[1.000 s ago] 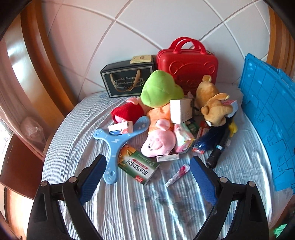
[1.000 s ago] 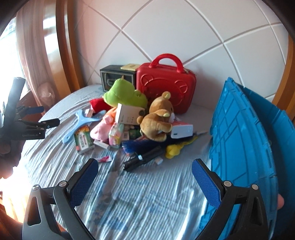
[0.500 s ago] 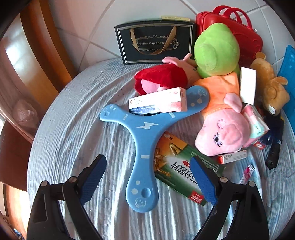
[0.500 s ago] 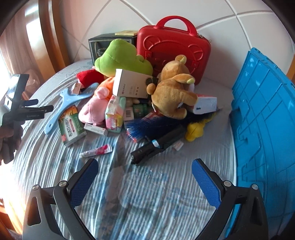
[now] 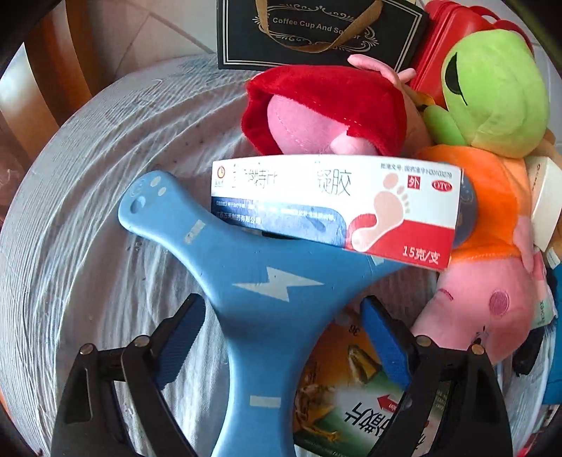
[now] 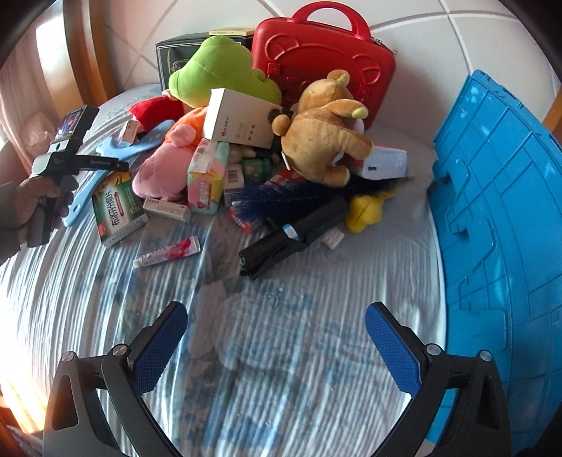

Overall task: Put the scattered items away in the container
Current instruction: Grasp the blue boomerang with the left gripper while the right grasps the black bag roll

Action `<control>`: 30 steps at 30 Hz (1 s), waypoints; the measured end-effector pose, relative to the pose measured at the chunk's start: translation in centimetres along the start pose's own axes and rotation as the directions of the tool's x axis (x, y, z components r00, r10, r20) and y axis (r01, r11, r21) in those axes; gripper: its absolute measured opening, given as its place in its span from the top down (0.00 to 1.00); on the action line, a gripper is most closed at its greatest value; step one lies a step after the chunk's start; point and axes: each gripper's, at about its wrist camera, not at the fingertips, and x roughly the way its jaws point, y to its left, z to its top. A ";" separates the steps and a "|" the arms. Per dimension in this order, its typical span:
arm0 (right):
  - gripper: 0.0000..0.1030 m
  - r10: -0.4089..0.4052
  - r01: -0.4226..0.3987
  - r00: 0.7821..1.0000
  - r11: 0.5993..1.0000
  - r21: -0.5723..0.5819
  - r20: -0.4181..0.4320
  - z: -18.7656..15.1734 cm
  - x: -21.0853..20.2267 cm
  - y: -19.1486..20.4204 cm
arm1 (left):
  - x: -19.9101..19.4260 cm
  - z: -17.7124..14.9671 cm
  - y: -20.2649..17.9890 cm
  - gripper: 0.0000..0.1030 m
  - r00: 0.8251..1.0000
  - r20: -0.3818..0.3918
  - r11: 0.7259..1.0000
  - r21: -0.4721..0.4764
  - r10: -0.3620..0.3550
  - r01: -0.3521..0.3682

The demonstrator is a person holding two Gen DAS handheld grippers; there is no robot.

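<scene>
My left gripper point(image 5: 282, 337) is open, its jaws either side of the stem of a blue three-armed boomerang point(image 5: 260, 295) lying on the bed. A white and red ointment box point(image 5: 333, 207) rests on the boomerang. A green medicine box point(image 5: 354, 397) lies under its right side. My right gripper point(image 6: 275, 342) is open and empty above bare bedsheet. Ahead of it lie a black torch point(image 6: 295, 232), a small tube point(image 6: 168, 251) and a pile of plush toys point(image 6: 323, 140) and boxes. The blue crate point(image 6: 498, 218) stands at the right.
A red case point(image 6: 323, 59) and a black gift bag point(image 5: 316, 31) stand against the white padded headboard. Red, green and pink plush toys point(image 5: 484, 211) crowd the right of the left wrist view. Wooden bed frame curves along the left.
My left gripper has moved forward and down onto the boomerang, which now sits between its jaws. My right gripper has edged closer to the pile.
</scene>
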 end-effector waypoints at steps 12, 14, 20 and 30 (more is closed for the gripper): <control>0.00 0.010 -0.010 1.000 1.000 -0.016 -0.014 0.5 1.6 1.3 | -2.7 -1.1 -0.8 0.45 0.999 0.043 0.998 0.053 0.020 -0.023; 0.00 0.017 -0.017 1.000 1.000 -0.014 -0.023 0.9 2.4 1.5 | -3.8 -1.7 -1.2 0.46 0.998 0.061 0.997 0.067 0.032 -0.036; 0.00 0.020 -0.019 0.999 0.999 0.038 -0.037 2.6 5.1 1.3 | -7.5 -4.1 -1.3 0.48 0.993 0.105 0.995 0.079 0.051 -0.059; 0.02 -0.079 0.089 0.993 0.990 0.111 -0.089 4.9 12.7 -1.0 | -11.6 -7.1 -0.3 0.48 0.987 0.139 0.991 0.094 0.078 -0.092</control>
